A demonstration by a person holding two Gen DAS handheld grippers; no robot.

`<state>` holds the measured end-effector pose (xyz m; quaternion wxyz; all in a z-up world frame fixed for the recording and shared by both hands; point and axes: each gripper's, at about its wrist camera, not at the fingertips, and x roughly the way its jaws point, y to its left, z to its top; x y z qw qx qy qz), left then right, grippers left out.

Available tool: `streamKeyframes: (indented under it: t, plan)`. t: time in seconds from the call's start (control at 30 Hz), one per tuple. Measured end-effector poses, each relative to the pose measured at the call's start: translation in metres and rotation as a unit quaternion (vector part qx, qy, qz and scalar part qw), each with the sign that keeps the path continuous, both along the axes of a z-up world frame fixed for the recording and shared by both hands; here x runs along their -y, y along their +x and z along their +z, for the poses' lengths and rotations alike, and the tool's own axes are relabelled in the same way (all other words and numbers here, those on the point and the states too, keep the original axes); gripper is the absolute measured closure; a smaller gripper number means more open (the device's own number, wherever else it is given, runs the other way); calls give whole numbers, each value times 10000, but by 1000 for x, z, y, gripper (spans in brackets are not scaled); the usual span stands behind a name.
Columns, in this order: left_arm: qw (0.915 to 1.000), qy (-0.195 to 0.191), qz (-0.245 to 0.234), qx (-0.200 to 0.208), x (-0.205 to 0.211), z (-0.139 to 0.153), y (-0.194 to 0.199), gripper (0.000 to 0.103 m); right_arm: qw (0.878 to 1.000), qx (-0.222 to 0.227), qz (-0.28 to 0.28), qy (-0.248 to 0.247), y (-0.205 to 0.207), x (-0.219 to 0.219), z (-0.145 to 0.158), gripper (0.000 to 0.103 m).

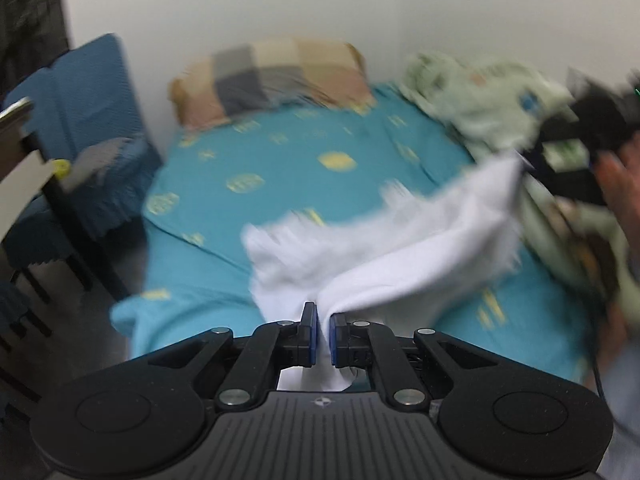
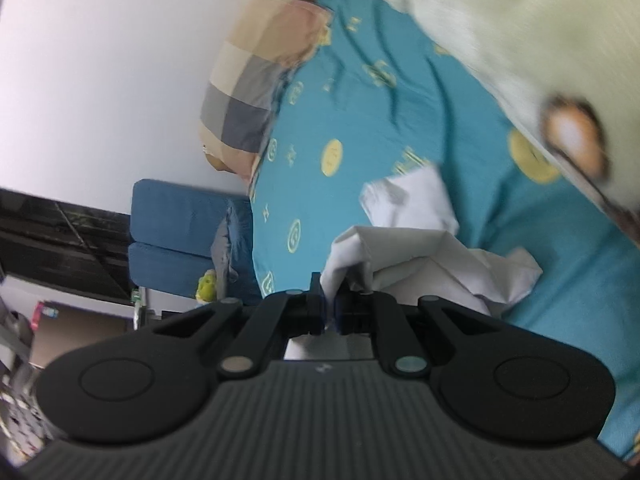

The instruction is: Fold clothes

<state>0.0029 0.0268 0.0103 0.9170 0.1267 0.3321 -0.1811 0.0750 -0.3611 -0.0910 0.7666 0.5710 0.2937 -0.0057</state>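
Note:
A white garment (image 1: 400, 248) hangs stretched above the bed with the teal sheet (image 1: 280, 168). My left gripper (image 1: 324, 320) is shut on one edge of it. In the left wrist view the cloth runs up to the right, where my right gripper (image 1: 532, 164) holds its other end, blurred. In the right wrist view my right gripper (image 2: 330, 300) is shut on the white garment (image 2: 420, 248), which bunches in folds just past the fingers, above the teal sheet (image 2: 360, 100).
A checked pillow (image 1: 272, 80) lies at the bed's head by the white wall. A pale green patterned cloth (image 1: 480, 100) lies heaped along the bed's right side and fills the upper right of the right wrist view (image 2: 500, 20). Blue chairs (image 1: 92, 92) stand left of the bed.

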Motion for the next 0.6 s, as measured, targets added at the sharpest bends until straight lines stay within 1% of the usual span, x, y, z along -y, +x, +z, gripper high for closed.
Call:
streamKeyframes:
  t: [0.07,0.13,0.17,0.23,0.37,0.47,0.53,0.6]
  plan:
    - [9997,-177,137,80,-6,14,34,97,10000,-34,8,-74,15,-2,6,95]
    - [9990,-390,195,13,-8,24,71,97,9998,-105,-4,-143,33,-2,7,95]
    - [9987,-471,213,-28,-8,26,90,97,9997,-140,-9,-177,43,-2,7,95]
    - [9985,-501,210,-73,-6,22,129,97,9995,-220,0,-244,64,-1,5,95]
    - [9971,-606,253,-383,-3,-8,210,97,9980,-456,101,-418,111,5,-14,95]
    - [9944,-716,321,-703,-1,-46,268,97,9970,-618,201,-412,144,12,-39,95]
    - [9915,-811,400,-931,0,-72,297,97,9958,-736,308,-448,161,16,-56,95]
    - [9888,-859,469,-1130,2,-97,315,97,9945,-850,420,-446,173,18,-72,95]
